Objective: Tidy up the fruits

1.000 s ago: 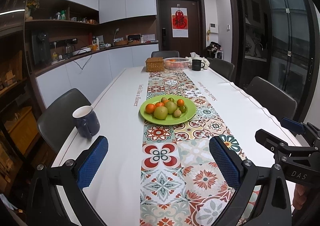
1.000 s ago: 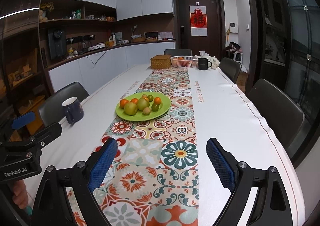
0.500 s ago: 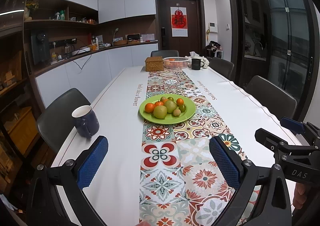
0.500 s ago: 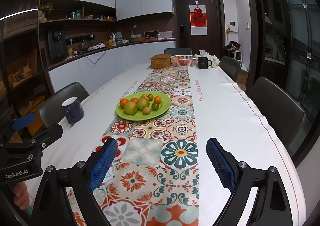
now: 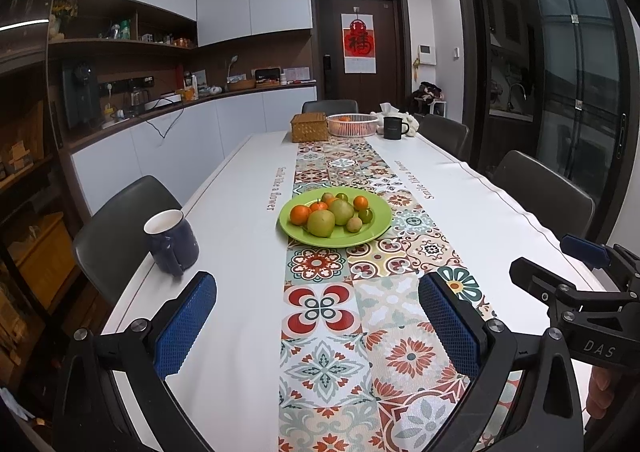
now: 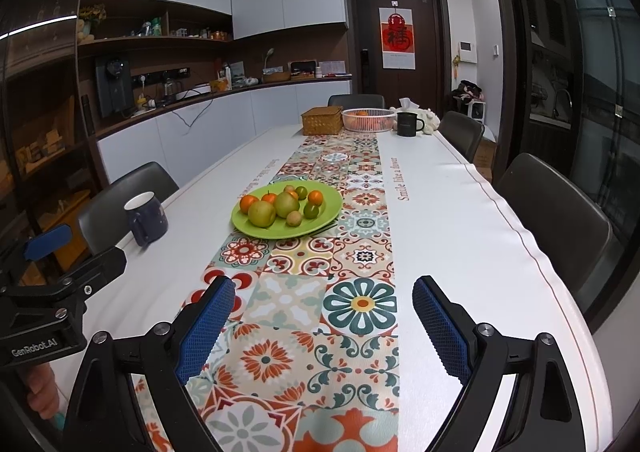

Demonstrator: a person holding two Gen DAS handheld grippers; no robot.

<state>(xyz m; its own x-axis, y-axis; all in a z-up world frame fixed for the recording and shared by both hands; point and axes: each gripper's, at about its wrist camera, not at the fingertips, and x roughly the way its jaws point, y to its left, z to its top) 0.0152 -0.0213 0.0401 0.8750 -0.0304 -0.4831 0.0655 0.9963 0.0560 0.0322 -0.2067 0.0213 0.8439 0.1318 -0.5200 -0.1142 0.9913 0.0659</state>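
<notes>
A green plate (image 5: pixel 370 232) (image 6: pixel 328 212) sits on the patterned runner mid-table, holding several fruits: oranges (image 5: pixel 300 214) (image 6: pixel 249 203), larger green pears (image 5: pixel 321 223) (image 6: pixel 262 213) and small green and brown fruits. A white basket (image 5: pixel 352 125) (image 6: pixel 368 119) with orange fruit stands at the far end. My left gripper (image 5: pixel 316 322) is open and empty, above the table's near end, well short of the plate. My right gripper (image 6: pixel 324 316) is open and empty, also near the front, to the right of the left one.
A dark blue mug (image 5: pixel 171 242) (image 6: pixel 146 218) stands near the table's left edge. A wicker box (image 5: pixel 309 127) and a black mug (image 5: pixel 394 127) stand at the far end. Dark chairs (image 5: pixel 544 188) line both sides. Each gripper shows in the other's view (image 5: pixel 580 292) (image 6: pixel 52 284).
Both views have shifted slightly; the plate appears a little nearer and more central. Both grippers stay open and empty.
</notes>
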